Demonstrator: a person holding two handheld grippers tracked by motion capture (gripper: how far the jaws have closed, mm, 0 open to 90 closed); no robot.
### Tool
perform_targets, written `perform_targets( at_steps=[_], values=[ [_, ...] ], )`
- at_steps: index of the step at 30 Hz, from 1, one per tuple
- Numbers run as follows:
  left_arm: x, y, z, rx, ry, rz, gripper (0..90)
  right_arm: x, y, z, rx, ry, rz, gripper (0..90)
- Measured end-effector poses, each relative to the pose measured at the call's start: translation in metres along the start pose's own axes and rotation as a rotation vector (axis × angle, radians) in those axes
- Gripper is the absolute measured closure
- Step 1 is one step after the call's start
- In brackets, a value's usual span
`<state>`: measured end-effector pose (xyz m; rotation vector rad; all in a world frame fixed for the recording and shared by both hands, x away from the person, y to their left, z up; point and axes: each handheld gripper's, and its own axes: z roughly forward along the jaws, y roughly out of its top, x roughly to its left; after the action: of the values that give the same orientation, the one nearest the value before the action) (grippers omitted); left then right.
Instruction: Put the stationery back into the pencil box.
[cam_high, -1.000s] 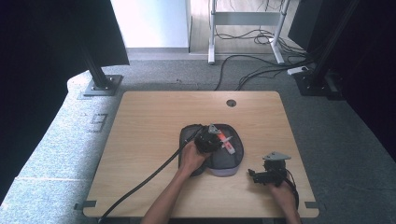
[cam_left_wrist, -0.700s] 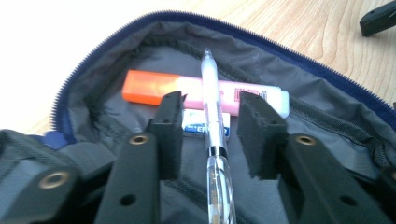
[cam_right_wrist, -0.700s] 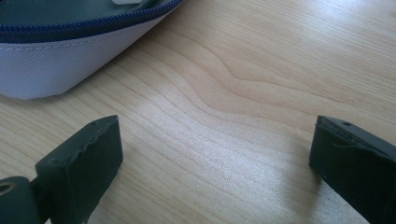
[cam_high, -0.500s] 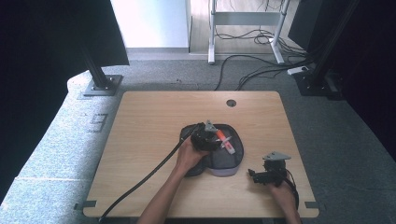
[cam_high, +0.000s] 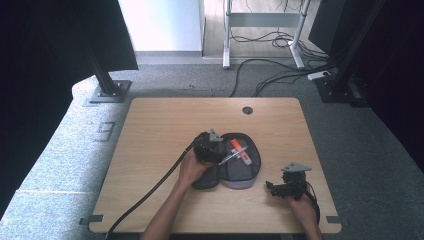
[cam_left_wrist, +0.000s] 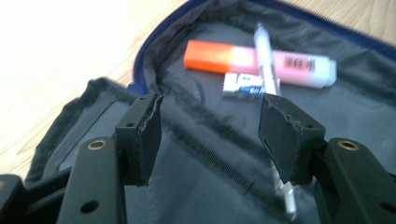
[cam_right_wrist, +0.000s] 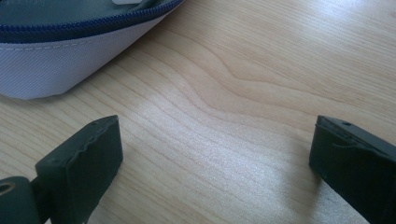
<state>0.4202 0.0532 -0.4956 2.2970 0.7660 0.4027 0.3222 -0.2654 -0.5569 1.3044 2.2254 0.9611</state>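
At frame centre my left gripper hangs over the open pencil case, jaws apart; lower right, my right gripper gapes over the table.

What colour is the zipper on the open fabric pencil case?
Dark blue: the zipper edges the open fabric pencil case, clearest in the right gripper view.

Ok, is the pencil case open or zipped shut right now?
Open. The pencil case lies unzipped with its dark lining exposed; an orange highlighter, a small eraser and a pen lie inside, with the left claw open above them.
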Motion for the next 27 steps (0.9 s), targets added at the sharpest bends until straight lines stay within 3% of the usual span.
perform_targets(
  at_steps=[4, 12, 19, 27],
  values=[
    [-0.005, -0.004, 0.003, 0.025, -0.012, 0.024, 39.1, 0.0, 0.0, 0.0, 0.0, 0.0, 0.0, 2.2],
    [-0.015, -0.005, 0.004, 0.026, -0.027, 0.046, 38.6, 0.0, 0.0, 0.0, 0.0, -0.001, 0.001, 2.2],
    [-0.01, -0.005, -0.015, -0.026, -0.079, 0.014, 33.0, 0.0, 0.0, 0.0, 0.0, 0.0, 0.001, 2.2],
    [-0.004, -0.012, -0.042, -0.041, -0.103, 0.004, 21.2, 0.0, 0.0, 0.0, 0.0, -0.001, 0.001, 2.2]
  ],
)
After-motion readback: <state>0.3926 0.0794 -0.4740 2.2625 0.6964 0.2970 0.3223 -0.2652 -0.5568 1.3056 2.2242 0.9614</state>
